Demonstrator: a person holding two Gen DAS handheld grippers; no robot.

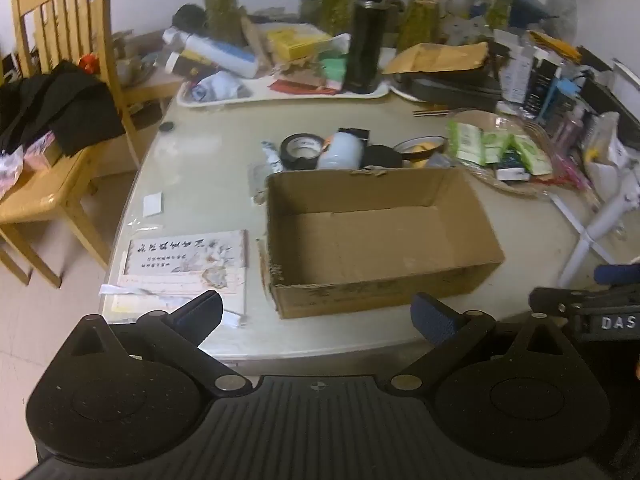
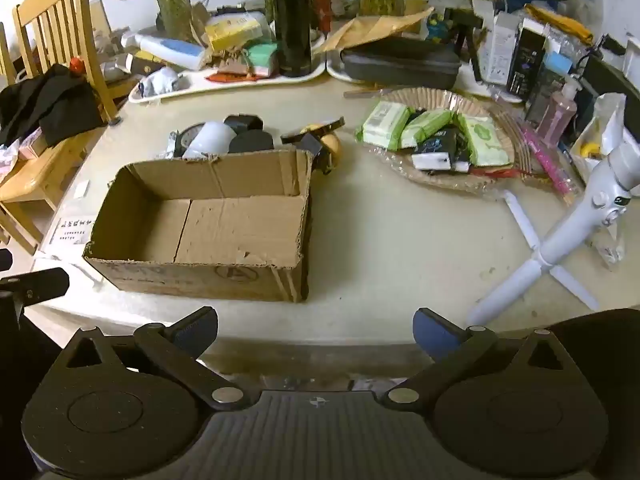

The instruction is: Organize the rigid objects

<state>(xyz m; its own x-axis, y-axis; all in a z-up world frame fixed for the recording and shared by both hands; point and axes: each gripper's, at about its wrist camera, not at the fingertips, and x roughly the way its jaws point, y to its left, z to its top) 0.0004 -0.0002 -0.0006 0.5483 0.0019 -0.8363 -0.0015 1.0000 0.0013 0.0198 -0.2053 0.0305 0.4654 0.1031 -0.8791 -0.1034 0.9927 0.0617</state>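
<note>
Left wrist view. Looking down on a cluttered round table (image 1: 208, 168) in a domestic room, wooden chair (image 1: 60, 92) at the left carrying dark clothing, plants and a black flask (image 1: 366, 36) crowding the far edge. Noting an open cardboard box (image 1: 380, 236) sitting near the front edge, nothing in it, likely staged as the receptacle. Finding the rigid objects bunched just behind its far wall: a roll of black tape (image 1: 301, 151), a white jar (image 1: 341, 151), a black lid (image 1: 383, 157) and a shallow dish (image 1: 420, 147), close together, probably so that each needs only a short carry over the wall. Observing a printed card (image 1: 186, 264) lying flat left of the box. Recording the left gripper (image 1: 318, 316) hanging over the table's near edge, jaws spread wide, nothing between them.

Right wrist view. Seeing the same box (image 2: 208, 236) from its right, again bare inside, the white jar (image 2: 212, 138) and black pieces showing over its far wall. Noting a tray of wipe packets (image 2: 436, 140) well apart to the right, soft goods and presumably outside the task. Marking a white folding tripod (image 2: 568, 236) standing at the right edge. Recording the right gripper (image 2: 316, 328) likewise gaping and holding nothing, short of the box.

Judging the sorting not yet begun.
</note>
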